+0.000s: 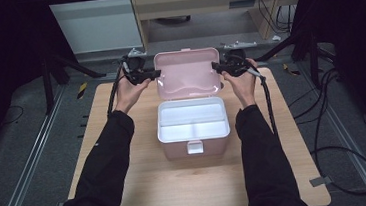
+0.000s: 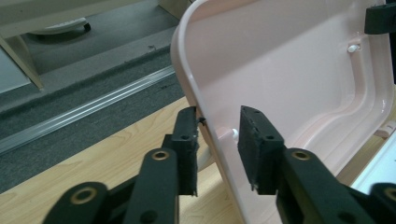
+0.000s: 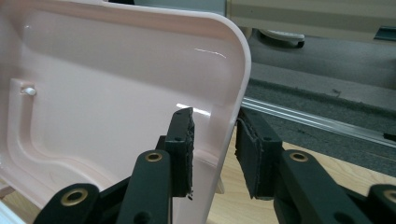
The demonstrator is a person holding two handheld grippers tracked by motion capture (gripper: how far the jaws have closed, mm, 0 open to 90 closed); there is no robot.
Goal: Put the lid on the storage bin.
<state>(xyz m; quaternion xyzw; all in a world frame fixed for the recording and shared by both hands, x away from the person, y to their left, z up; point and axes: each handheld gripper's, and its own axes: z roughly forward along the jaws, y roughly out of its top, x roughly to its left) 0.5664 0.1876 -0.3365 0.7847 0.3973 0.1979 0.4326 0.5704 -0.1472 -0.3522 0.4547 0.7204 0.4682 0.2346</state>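
Note:
A pink plastic box (image 1: 175, 149) stands in the middle of the wooden table with its lid (image 1: 187, 75) swung up at the back. Its white inner tray (image 1: 192, 113) is bare. My left gripper (image 1: 157, 74) reaches in at the lid's left edge, and the right gripper (image 1: 215, 67) at the lid's right edge. In the left gripper view the lid's rim (image 2: 205, 126) runs between the two jaws of the left gripper (image 2: 217, 140), with a gap at the inner pad. In the right gripper view the rim (image 3: 229, 135) likewise lies between the jaws of the right gripper (image 3: 214, 149), which stand wider than it.
A white latch (image 1: 194, 147) hangs on the box's front wall. The wooden table (image 1: 148, 186) sits on grey carpet with metal rails (image 1: 26, 167) on both sides. Cables (image 1: 336, 160) lie on the floor at the right. A cabinet (image 1: 202, 1) stands behind the table.

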